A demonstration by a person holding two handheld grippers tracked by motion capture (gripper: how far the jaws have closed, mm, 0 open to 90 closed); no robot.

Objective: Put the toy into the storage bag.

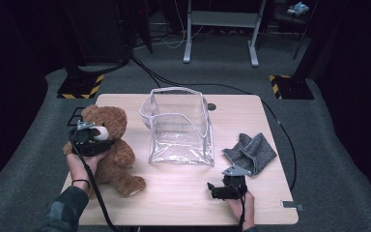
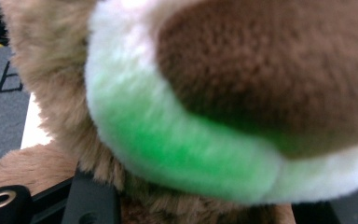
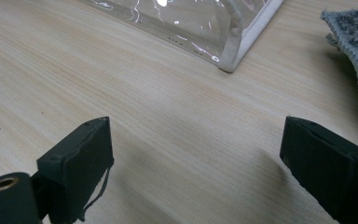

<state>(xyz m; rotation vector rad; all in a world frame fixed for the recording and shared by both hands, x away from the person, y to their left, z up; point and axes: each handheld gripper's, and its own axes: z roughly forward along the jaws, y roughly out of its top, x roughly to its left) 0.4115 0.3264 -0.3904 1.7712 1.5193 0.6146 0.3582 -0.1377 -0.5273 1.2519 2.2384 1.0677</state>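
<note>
A brown teddy bear [image 1: 118,159] sits at the table's left side, leaning a little. My left gripper [image 1: 102,139] is shut on its head, with the jaws either side of the white muzzle [image 2: 177,140] and brown nose, which loom very close in the left gripper view. A clear plastic bag [image 1: 178,130] with white trim stands open in the middle of the table. My right gripper [image 1: 212,189] rests low near the front edge, open, with only bare wood between its jaws [image 3: 193,154]. The bag's corner [image 3: 228,46] lies ahead of it.
A grey knitted cloth [image 1: 251,152] lies crumpled at the right, just beyond my right gripper, and its edge [image 3: 354,42] shows in the right gripper view. The wooden table [image 1: 174,193] stands on grey carpet, with cables and stand bases behind it.
</note>
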